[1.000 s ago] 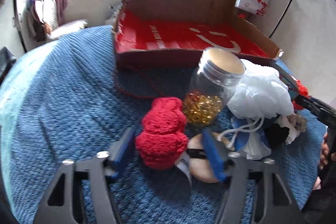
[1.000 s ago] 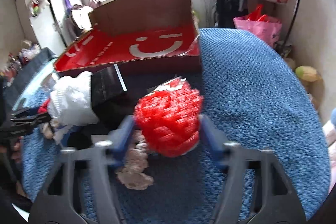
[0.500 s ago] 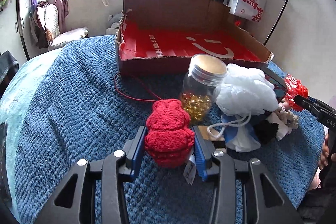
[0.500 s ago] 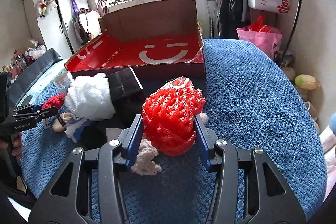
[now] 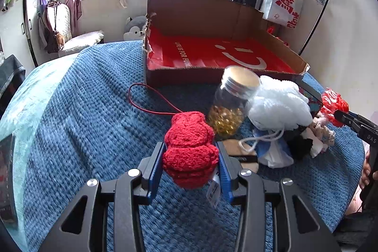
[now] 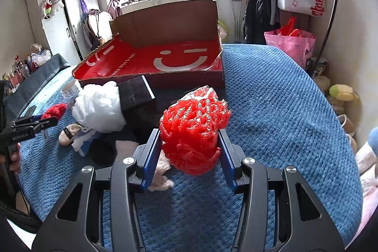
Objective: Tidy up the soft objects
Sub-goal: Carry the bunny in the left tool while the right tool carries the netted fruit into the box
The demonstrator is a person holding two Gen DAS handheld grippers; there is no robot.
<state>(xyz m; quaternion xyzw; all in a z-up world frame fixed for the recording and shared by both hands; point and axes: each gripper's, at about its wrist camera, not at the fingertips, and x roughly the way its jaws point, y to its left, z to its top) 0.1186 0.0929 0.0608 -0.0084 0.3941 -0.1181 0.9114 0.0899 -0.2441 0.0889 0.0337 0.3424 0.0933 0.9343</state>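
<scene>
Blue knitted bedspread (image 5: 78, 110) below — left claw (image 5: 191, 161) squeezes soft red crocheted toy (image 5: 189, 148) mid-body; right claw (image 6: 190, 149) pinches light, springy red mesh sponge (image 6: 193, 126).

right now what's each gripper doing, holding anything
left gripper: closed on the red knitted toy
right gripper: closed on the red mesh pouf

cardboard box (image 5: 212, 56) floor reads "life is for fun".
</scene>
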